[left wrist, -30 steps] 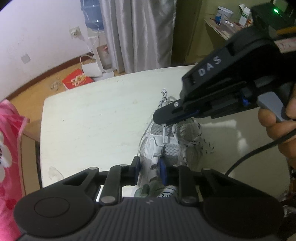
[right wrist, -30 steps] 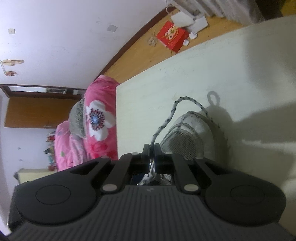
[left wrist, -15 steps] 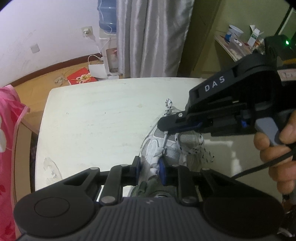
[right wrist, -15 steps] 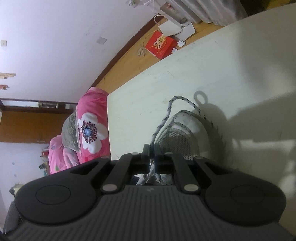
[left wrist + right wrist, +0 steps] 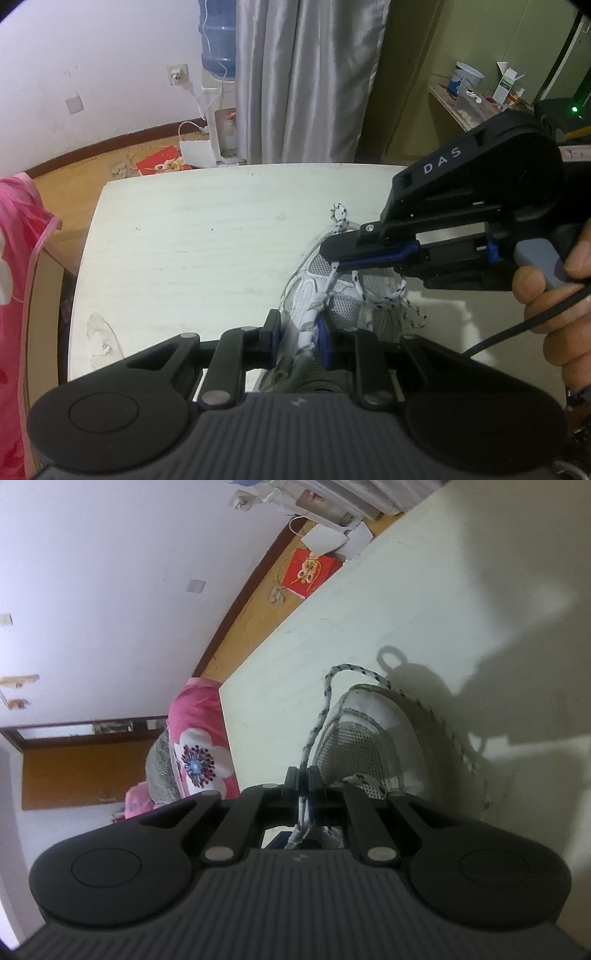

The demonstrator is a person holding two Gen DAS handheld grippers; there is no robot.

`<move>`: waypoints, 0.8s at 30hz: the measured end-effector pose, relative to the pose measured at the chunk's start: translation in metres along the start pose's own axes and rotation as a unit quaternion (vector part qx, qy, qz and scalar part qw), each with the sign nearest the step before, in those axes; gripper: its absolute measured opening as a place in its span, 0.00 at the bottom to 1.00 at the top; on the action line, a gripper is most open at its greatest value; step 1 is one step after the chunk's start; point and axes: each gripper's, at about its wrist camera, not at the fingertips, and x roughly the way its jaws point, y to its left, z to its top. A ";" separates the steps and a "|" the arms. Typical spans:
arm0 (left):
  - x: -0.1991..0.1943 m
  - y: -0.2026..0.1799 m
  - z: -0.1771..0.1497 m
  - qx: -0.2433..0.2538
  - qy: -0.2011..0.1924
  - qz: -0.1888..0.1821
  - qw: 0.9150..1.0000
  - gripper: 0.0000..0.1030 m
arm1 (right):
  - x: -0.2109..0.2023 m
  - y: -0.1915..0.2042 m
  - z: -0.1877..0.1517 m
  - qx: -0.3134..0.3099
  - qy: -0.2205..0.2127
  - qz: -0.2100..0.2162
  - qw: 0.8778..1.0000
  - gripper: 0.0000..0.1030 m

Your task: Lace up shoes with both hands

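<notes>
A white and grey mesh sneaker (image 5: 343, 291) lies on the pale table (image 5: 192, 240), toe pointing away. Its white lace with dark flecks (image 5: 388, 301) hangs loose over the toe and side. My left gripper (image 5: 297, 332) straddles the shoe's white side panel, jaws part open around it. My right gripper (image 5: 334, 254) comes in from the right above the toe, shut on a strand of the lace. In the right wrist view the right gripper (image 5: 303, 775) pinches the lace (image 5: 325, 701), which arcs up over the shoe (image 5: 369, 738).
The table's left edge (image 5: 79, 266) borders pink bedding (image 5: 18, 258). Beyond the far edge are a curtain (image 5: 306, 81), a water dispenser (image 5: 218, 40) and a red packet (image 5: 159, 164) on the floor. A shelf with containers (image 5: 476, 92) stands at the back right.
Both grippers have pulled back from the shoe, so more table shows. The right gripper keeps its grip and has drawn the lace up and to the right.
</notes>
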 end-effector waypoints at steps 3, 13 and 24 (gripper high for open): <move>0.000 0.000 -0.001 -0.001 -0.004 0.000 1.000 0.21 | -0.001 -0.006 -0.001 0.028 0.000 0.011 1.000 0.03; -0.001 0.000 -0.004 0.002 -0.012 -0.002 1.000 0.21 | -0.001 -0.018 -0.007 0.082 -0.004 0.029 0.996 0.03; -0.001 0.002 -0.008 -0.008 -0.026 -0.007 1.000 0.20 | 0.001 -0.028 -0.013 0.128 -0.006 0.039 0.991 0.03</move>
